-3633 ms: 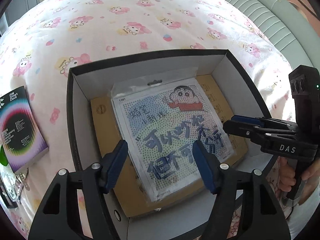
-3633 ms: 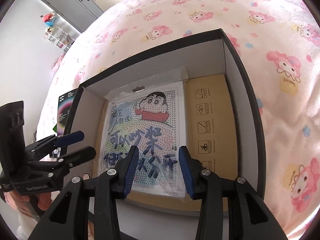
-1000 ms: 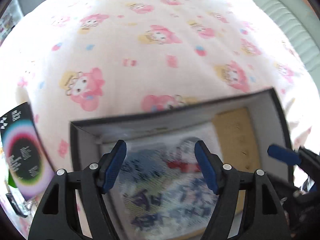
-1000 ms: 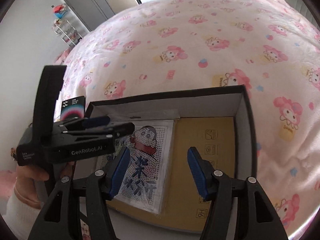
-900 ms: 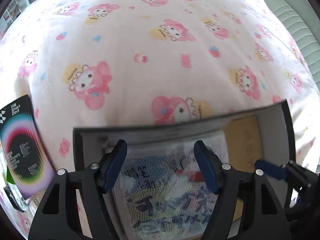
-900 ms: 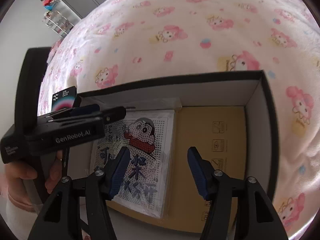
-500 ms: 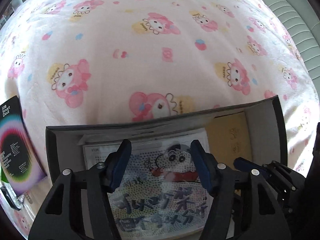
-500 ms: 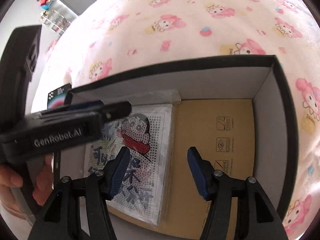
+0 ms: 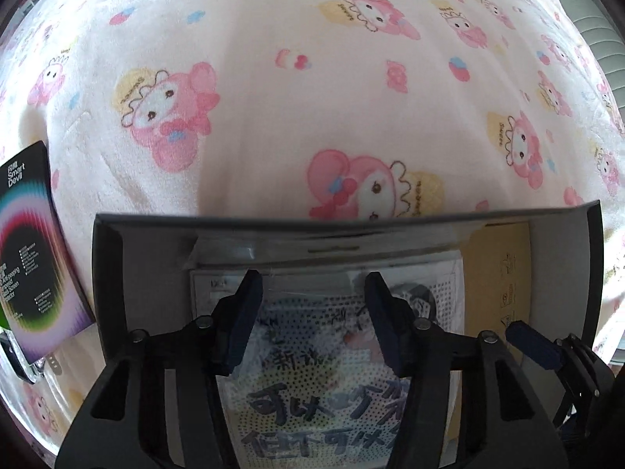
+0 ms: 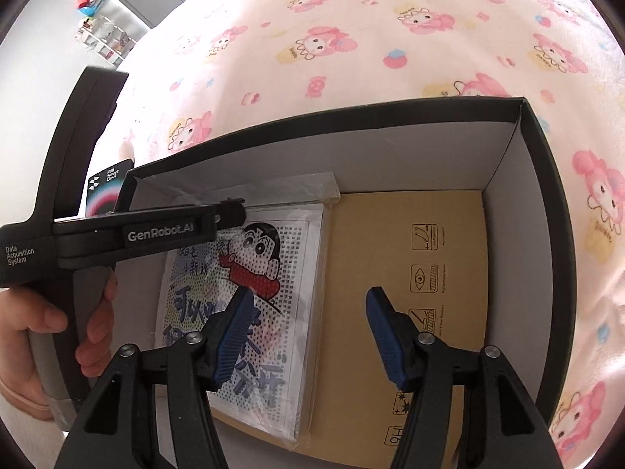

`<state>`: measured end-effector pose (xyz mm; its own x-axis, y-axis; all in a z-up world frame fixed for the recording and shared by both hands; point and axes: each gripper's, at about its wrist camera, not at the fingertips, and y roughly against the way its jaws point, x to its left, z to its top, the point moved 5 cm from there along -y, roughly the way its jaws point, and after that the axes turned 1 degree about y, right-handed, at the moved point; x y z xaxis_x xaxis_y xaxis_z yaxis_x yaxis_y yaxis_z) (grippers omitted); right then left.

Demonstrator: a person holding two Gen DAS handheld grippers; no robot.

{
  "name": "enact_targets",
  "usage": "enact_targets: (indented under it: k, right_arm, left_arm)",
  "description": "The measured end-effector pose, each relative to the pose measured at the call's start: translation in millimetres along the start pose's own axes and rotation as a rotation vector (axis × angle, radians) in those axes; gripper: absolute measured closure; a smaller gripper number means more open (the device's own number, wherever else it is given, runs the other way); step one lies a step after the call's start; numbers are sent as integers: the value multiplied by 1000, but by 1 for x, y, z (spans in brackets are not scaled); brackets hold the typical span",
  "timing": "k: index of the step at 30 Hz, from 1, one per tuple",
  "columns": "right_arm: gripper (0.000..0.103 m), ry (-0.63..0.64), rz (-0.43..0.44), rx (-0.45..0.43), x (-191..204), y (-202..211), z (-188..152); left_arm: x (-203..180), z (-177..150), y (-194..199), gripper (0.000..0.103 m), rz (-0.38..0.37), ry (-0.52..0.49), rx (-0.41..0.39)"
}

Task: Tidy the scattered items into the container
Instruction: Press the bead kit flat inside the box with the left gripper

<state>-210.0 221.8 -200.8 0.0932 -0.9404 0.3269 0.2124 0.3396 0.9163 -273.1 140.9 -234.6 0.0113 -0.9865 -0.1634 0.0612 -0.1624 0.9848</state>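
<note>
A black box with white inner walls (image 9: 109, 273) (image 10: 508, 156) sits on the bed. Inside, a cartoon bead-art packet (image 9: 312, 398) (image 10: 273, 273) lies flat on a brown cardboard sheet (image 10: 410, 273), its clear plastic header up against the far wall. My left gripper (image 9: 310, 285) (image 10: 230, 211) points straight down over the packet's top end, its jaws closing, and I see nothing pinched between the pads. My right gripper (image 10: 308, 305) hovers open over the packet's right edge and the brown sheet. A black "Smart Devil" box (image 9: 31, 250) (image 10: 105, 187) lies on the blanket left of the container.
The pink cartoon-print blanket (image 9: 312, 97) covers the bed all around. A grey padded headboard (image 9: 601, 39) runs along the right. A person's hand (image 10: 47, 324) grips the left tool's handle. Small dark items (image 9: 23, 359) lie by the left edge. Shelves and cabinets (image 10: 101, 35) stand far off.
Both grippers have sunk toward the box, which now looms larger. The left gripper's jaws have narrowed over the packet's top end. The right jaws keep the same width.
</note>
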Motion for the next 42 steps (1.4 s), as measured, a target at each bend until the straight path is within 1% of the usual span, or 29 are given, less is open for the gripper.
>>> enact_targets:
  k: [2,4,6,8,9,10,11,12,13,14,15,17,20,23,25,27,30,32,36,39,40,41,42]
  right_arm:
    - [47,2,3,1,1,1,-3]
    - [47,3,-8,6,-1,0,-2]
    - [47,0,-15,12,-2,-2,-1]
    - [47,1,-16,22,-3,-5,-5]
    - [47,2,-5,34,-4,-7,-4]
    - [47,0,38,59,-3,-12,-5]
    - [47,-5,100,103,-1,-18,-7]
    - [47,-14,146,139,0,-24,-8]
    - [47,-20,149,151,-1,-28,-8]
    - [47,-12,116,149,-2,-31,-8]
    - [47,6,83,144,-2,-32,-7]
    - [47,23,72,140,1,-31,-8]
    - [47,21,86,135,2,-27,-10]
    - [47,24,39,105,-2,-20,-10]
    - [47,23,9,77,-5,-14,-8]
    - [47,19,-1,59,-6,-11,-8]
    - [47,19,-15,64,-6,-12,-10]
    - [47,26,-15,78,-5,-15,-13]
    - [47,69,7,108,5,-20,-22]
    - [47,101,30,121,15,-22,-26]
    - [47,110,48,133,19,-24,-27]
    - [45,127,59,144,24,-26,-29]
    - [45,155,39,143,27,-27,-31]
  left_arm:
    - [-3,-9,3,51,-31,-9,9]
    - [-2,-10,9,51,-81,12,-2]
    - [2,-2,14,52,-113,50,-35]
    - [4,8,15,53,-129,87,-59]
    - [3,13,14,53,-122,97,-67]
    - [0,18,11,53,-104,95,-70]
    - [0,21,7,53,-75,86,-64]
    - [0,23,2,54,-43,71,-49]
    - [0,25,-2,53,-10,52,-40]
    - [4,28,-6,53,15,45,-30]
    - [5,28,-8,53,16,56,-24]
    - [7,26,-13,54,8,67,8]
    - [4,18,-11,54,11,44,4]
    - [2,7,-6,54,-3,27,6]
    - [2,-1,-5,54,-24,21,23]
    - [1,-5,-3,54,-38,8,14]
    - [1,-4,-2,54,-46,15,18]
    - [-1,-3,-1,54,-64,22,15]
    - [-4,-6,10,53,-112,4,-22]
    - [-6,-14,17,55,-100,-14,-34]
    - [-6,-20,19,55,-113,-5,-27]
    - [-6,-21,20,55,-134,4,-24]
    - [-6,-22,21,54,-154,9,-24]
